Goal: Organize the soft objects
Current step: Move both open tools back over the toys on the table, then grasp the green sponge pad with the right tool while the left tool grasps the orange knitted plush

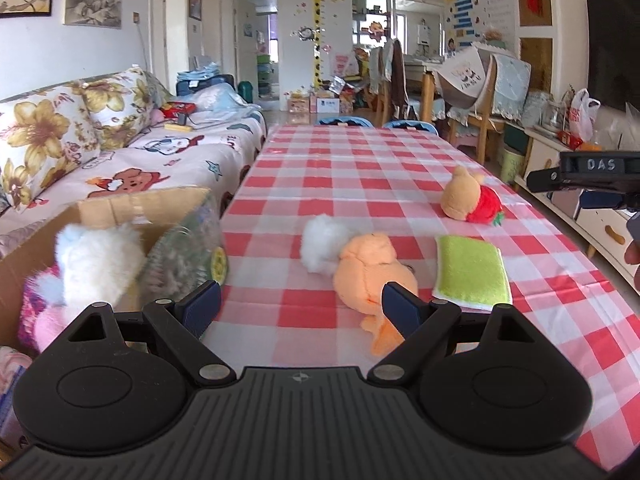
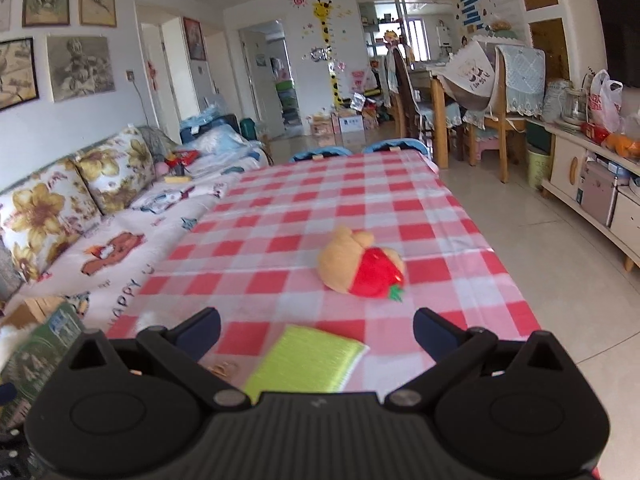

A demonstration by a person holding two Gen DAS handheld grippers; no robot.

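My left gripper hung wide open and empty near the orange plush; a square, mid-body grip would best carry it left into the cardboard box.

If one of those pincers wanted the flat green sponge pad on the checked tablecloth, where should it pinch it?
Probably across the flat green sponge pad at its two long edges, coming down from above with the right gripper, which is open right over it. It lies flat and thin, so the fingers would have to press into the cloth beside it.
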